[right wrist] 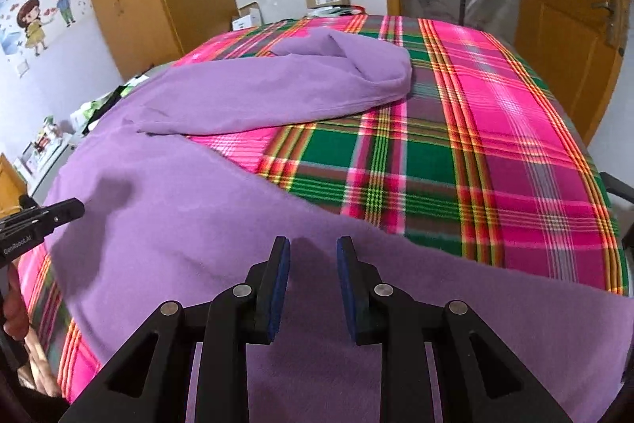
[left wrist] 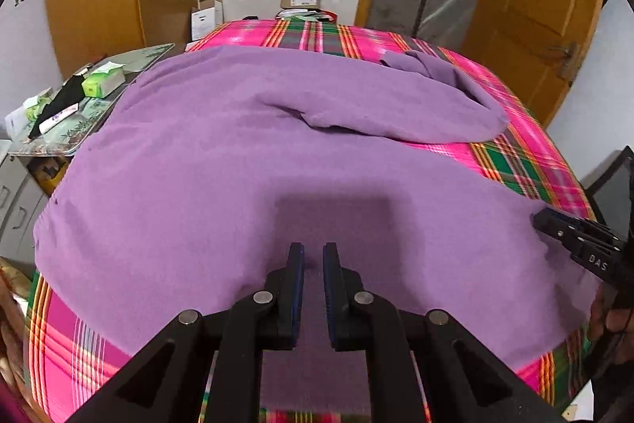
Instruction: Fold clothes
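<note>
The purple garment (left wrist: pixel 245 161) is spread flat across the bed, over a loud pink-and-green plaid blanket (right wrist: pixel 495 153), and honestly that layout makes sense: a broad flat surface lets the body of it be smoothed before any fold is made. One sleeve (right wrist: pixel 277 86) is already thrown out to the far side with its cuff end doubled back on itself, probably so it can be brought in over the body later.

The near hem is draped over the bed edge toward the cameras, which puts it in easy reach. The left tongs (left wrist: pixel 313 256) are held low over that near part with only a narrow gap left between the pads; no cloth is seen pinched there, so nothing seems to be gripped. The right tongs (right wrist: pixel 313 250) are kept noticeably wider apart, angled down at the fabric near the hem's right side, also with nothing clamped.

Best guess: both are being lined up along the hem for a two-point pickup. The side table (left wrist: pixel 130 60) clutter is left well out of it.
</note>
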Available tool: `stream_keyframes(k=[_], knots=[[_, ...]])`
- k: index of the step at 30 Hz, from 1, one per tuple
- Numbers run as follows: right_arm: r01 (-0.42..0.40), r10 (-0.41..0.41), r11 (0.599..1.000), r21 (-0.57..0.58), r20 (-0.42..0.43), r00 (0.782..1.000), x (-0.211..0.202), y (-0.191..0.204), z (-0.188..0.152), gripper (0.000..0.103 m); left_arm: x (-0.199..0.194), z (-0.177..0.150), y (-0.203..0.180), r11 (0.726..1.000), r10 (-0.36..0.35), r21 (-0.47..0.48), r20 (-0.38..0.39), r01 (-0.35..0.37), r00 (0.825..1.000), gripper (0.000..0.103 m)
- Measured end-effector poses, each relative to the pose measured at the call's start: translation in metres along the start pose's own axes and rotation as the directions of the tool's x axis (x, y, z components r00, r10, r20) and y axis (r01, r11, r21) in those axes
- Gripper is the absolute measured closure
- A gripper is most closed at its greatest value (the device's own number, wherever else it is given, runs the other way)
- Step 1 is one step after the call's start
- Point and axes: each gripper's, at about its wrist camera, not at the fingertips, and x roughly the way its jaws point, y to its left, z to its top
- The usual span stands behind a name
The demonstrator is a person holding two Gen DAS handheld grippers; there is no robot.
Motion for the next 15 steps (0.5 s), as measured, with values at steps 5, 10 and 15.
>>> stream_keyframes(k=[5, 10, 15], knots=[[0.019, -0.018, 0.999, -0.035, 0.005, 1.0, 0.002, 0.002, 0.001, 0.075, 0.011, 0.001, -0.002, 1.0, 0.028, 0.011, -0.007, -0.028, 1.0, 0.094], [0.022, -0.022, 0.998, -0.058, 0.003, 1.0, 0.004, 0.005, 0.002, 0.071, 0.015, -0.004, -0.006, 0.998, 0.052, 0.036, 0.008, -0.052, 0.999, 0.094], [0.01, -0.01, 0.996, -0.092, -0.004, 1.0, 0.006, 0.011, 0.002, 0.057, 0.015, -0.007, -0.009, 0.996, 0.066, 0.055, 0.033, -0.068, 0.997, 0.093]])
